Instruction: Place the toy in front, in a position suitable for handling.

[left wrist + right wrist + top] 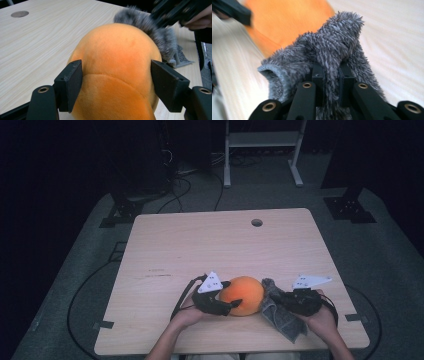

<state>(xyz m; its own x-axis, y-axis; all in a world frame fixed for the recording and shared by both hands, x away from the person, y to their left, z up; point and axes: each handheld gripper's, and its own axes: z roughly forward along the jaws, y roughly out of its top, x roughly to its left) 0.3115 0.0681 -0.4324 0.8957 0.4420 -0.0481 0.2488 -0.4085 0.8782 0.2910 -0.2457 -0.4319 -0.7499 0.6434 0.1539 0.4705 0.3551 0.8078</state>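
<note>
A pale wooden table carries an orange plush ball and, seemingly touching it, a grey fuzzy cloth.

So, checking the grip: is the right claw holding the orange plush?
No, the right claw is shut on the grey fuzzy cloth; the orange plush sits beyond.

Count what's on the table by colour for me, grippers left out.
Orange: 1, the plush ball, between the left gripper's jaws.
Grey: 1, the fuzzy cloth, pinched in the right gripper.
Total: 2.
</note>
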